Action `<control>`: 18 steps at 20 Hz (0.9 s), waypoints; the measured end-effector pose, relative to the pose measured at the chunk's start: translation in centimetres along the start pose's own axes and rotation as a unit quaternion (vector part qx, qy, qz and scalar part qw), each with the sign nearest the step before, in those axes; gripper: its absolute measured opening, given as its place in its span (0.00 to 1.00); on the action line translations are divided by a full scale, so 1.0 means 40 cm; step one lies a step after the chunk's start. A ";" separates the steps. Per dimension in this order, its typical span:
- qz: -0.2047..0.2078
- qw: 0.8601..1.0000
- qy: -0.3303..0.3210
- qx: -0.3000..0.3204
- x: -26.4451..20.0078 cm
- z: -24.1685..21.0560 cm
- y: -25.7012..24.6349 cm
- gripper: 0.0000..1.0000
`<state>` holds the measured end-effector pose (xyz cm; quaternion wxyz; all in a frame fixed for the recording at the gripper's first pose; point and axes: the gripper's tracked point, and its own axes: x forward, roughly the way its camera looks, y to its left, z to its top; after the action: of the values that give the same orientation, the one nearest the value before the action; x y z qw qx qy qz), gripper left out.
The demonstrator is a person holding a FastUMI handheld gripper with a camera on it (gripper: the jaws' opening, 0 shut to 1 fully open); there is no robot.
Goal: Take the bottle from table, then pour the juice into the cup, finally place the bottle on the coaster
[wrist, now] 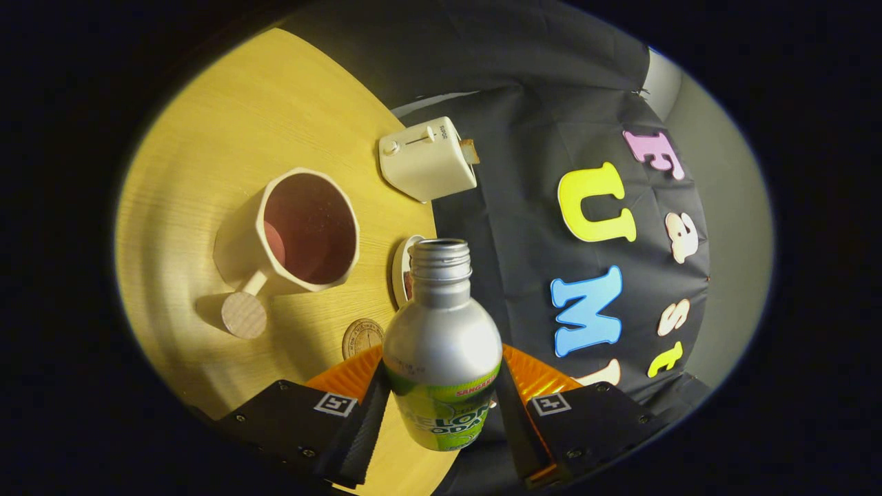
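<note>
Gripper view: the jaws [441, 403] are closed on the bottle [441, 344], one finger pressed to each side of its lower body, so the gap between them is just the bottle's width. The bottle is silver with a green label and an open, capless threaded neck, and it points forward along the fingers. The whole scene appears tilted.

The tabletop [207, 172] is pale yellow wood with fine grain, lit warmly, with a curved edge that runs along the dark cloth wall [551, 103]. The cup [303, 231], cream outside and reddish-brown inside, stands well in from that edge, its handle ending in a round wooden disc. A cream toaster [427, 158] sits close to the edge by the cloth, beyond the cup. A small plate [402, 265] lies near the edge just behind the bottle's neck, partly hidden by it. The coaster [362, 337], a round wooden piece, lies just ahead of the fingers, between cup handle and bottle. Beyond the cloth, a plain pale room wall [730, 207] shows.
</note>
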<state>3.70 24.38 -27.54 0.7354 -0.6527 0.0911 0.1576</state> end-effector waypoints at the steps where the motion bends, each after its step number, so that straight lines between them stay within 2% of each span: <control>1: 0.001 1.000 0.000 -0.009 0.000 0.001 0.001 0.77; 18: 0.015 0.994 -0.001 -0.105 0.018 0.009 0.003 0.77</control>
<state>4.31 24.85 -27.86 0.6606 -0.7246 0.0829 0.1780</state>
